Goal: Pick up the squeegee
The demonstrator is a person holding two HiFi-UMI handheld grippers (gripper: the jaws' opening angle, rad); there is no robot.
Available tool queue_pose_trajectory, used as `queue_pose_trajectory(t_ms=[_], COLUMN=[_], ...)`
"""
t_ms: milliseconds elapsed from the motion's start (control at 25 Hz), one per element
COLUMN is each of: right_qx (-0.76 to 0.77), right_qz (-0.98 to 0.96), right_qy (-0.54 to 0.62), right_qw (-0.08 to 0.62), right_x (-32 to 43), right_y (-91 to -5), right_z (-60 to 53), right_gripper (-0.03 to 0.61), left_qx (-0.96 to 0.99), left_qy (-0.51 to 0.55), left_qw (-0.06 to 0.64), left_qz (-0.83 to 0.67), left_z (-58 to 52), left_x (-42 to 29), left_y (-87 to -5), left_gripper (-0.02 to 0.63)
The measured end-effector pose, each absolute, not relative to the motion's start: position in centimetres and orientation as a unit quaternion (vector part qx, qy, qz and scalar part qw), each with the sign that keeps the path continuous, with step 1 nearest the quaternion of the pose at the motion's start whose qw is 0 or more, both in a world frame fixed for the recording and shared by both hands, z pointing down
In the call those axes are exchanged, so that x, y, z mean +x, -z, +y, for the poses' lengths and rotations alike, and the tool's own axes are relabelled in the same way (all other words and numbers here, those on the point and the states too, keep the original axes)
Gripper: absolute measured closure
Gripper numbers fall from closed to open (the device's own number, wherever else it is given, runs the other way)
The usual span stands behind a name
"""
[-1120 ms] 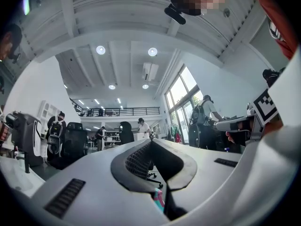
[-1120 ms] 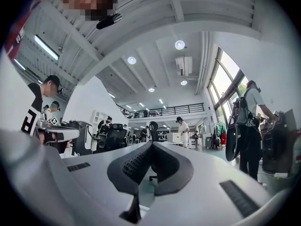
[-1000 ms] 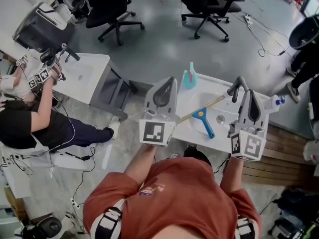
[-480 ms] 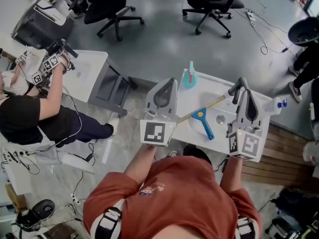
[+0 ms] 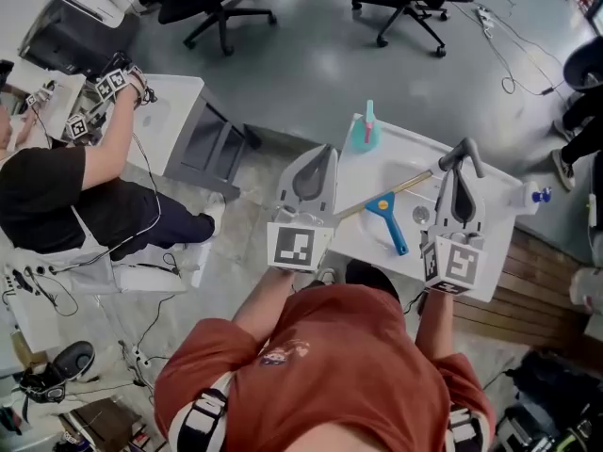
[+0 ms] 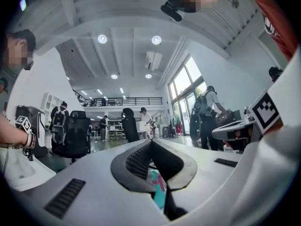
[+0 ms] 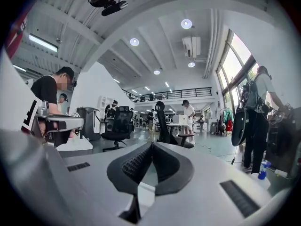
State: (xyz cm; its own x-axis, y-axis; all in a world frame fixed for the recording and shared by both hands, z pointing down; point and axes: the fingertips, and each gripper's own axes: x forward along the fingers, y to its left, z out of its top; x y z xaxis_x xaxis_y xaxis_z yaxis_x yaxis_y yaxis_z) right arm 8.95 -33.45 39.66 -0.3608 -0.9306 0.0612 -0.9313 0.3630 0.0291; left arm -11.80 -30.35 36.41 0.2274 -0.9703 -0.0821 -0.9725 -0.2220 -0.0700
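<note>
The squeegee, with a blue handle and a long tan blade, lies in the basin of a white sink unit in the head view. My left gripper hovers over the unit's left edge, left of the squeegee, its jaws shut on nothing. My right gripper hangs over the basin's right side near the grey faucet, also shut and empty. Neither gripper touches the squeegee. A teal bottle stands at the unit's back edge and shows below the left jaws.
A round drain sits right of the squeegee. A seated person in black works at another white unit on the left. Office chairs stand behind, cables lie on the floor, and wooden decking lies to the right.
Both grippers have sunk lower, and the right one has shifted left from beside the faucet to over the basin. The squeegee has not moved. The seated person's arm has shifted.
</note>
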Motion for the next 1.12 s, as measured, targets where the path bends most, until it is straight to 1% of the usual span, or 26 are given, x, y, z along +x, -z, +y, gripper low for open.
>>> queue_pose_trajectory(t_ms=[240,480,680,920,1000,1120], right_qx=[0.543,0.526,0.503,0.472,0.458,0.429], right_qz=[-0.836,-0.842,-0.847,-0.849,-0.849,-0.852], right_qy=[-0.031,-0.055,-0.092,-0.123,-0.139,-0.159], right_qw=[0.07,0.107,0.148,0.204,0.223,0.253], right_x=[6.7,6.1,5.3,4.3,3.8,3.0], right_y=[-43.4,-46.9,-51.0,-56.5,-58.2,-60.5], right_z=[-33.2,-33.0,-32.4,-31.2,-30.8,-29.7], right_gripper=[0.554,0.532,0.486,0.453,0.43,0.425], left_qx=[-0.779,-0.78,-0.779,-0.781,-0.783,-0.785], left_qy=[-0.003,0.008,0.019,0.023,0.026,0.037], left_qw=[0.037,0.029,0.01,-0.005,-0.011,-0.017], left_qz=[0.626,0.625,0.627,0.624,0.622,0.618], left_z=[-30.1,-29.8,-29.6,-29.4,-29.3,-29.1], left_x=[-12.7,-12.3,-12.4,-12.3,-12.1,-12.0], left_y=[-38.3,-40.0,-42.0,-44.5,-44.9,-46.0], left_gripper=[0.595,0.595,0.595,0.595,0.595,0.595])
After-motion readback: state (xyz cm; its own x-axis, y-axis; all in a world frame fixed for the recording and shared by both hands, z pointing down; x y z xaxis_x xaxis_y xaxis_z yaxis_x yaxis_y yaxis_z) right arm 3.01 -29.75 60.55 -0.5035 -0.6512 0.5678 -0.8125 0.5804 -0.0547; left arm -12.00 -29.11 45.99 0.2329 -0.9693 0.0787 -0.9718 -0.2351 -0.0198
